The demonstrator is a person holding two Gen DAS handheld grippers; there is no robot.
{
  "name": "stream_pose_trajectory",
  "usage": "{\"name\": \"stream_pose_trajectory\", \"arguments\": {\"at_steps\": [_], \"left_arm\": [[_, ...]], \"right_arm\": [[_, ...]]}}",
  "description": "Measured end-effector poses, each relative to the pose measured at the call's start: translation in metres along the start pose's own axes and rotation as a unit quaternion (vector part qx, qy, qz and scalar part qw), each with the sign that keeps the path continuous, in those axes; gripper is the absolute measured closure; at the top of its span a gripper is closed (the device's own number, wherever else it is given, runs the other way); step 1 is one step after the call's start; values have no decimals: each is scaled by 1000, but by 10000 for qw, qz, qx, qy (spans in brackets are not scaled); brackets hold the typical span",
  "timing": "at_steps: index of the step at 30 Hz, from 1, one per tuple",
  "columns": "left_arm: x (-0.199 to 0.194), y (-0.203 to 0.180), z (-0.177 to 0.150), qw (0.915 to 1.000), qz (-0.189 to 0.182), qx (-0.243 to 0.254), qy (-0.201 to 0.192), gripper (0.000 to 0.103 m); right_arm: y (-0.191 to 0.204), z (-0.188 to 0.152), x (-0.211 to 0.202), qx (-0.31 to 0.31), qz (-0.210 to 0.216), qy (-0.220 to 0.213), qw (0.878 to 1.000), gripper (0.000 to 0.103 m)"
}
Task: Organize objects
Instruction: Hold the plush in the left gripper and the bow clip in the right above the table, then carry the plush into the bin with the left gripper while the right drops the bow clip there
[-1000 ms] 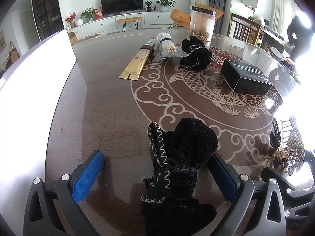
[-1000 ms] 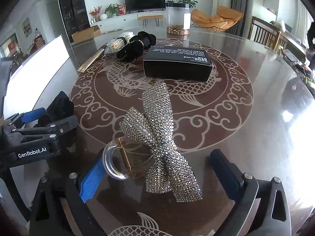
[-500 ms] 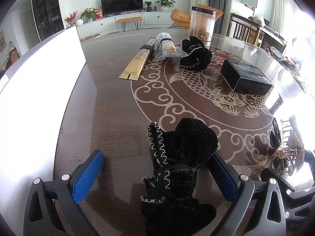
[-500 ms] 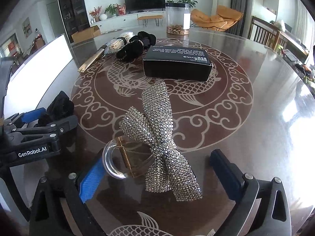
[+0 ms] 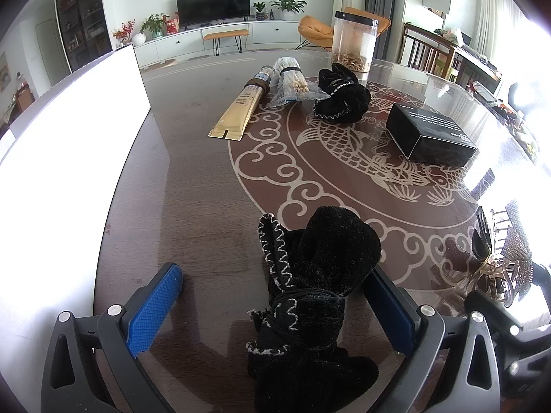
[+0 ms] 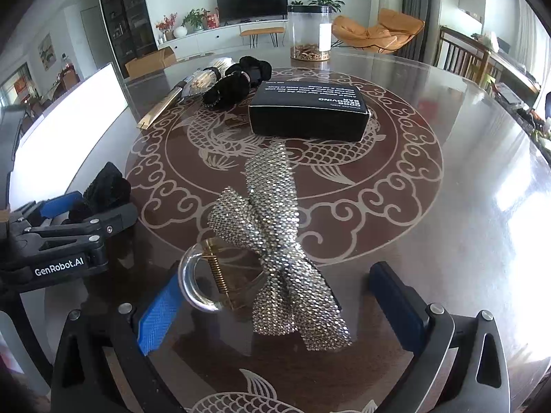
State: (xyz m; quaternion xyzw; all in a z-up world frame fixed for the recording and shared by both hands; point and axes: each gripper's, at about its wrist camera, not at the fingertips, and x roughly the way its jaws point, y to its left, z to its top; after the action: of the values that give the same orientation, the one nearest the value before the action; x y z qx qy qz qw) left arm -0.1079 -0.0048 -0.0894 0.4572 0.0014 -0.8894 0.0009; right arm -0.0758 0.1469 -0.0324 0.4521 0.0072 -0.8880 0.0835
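the rhinestone bow hair clip point(image 6: 275, 251) lies between the wide-open right gripper point(image 6: 275, 306), long axis pointing away toward the black box point(image 6: 308, 112). the left gripper point(image 5: 275, 296), also spread wide, frames a black velvet scrunchie point(image 5: 310, 275), ungripped.

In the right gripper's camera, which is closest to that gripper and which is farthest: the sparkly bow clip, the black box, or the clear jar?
1. Sparkly bow clip: lying between the right gripper fingers.
2. Black box: mid-table, just beyond the clip.
3. Clear jar: at the table's far edge.
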Motion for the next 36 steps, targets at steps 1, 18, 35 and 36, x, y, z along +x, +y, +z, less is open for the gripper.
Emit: {"name": "stream_pose_trajectory", "arguments": {"at_steps": [1,18,35,36], "left_arm": [[0,0,0,10000,0,0,0,0],[-1,-1,1,9996,-40,68,280,0],[-130,20,-11,9889,-1316,-102,-677,70],[-145,29,-10,9874,-1361,-141,-793,70]], "right_arm": [[-3,0,-1,74,30,-21,10000,1],[2,1,-6,26,291,-112,9995,1],[17,-10,-61,32,700,-478,9964,52],[22,-8,-67,-5,751,-514,9959,52]]}}
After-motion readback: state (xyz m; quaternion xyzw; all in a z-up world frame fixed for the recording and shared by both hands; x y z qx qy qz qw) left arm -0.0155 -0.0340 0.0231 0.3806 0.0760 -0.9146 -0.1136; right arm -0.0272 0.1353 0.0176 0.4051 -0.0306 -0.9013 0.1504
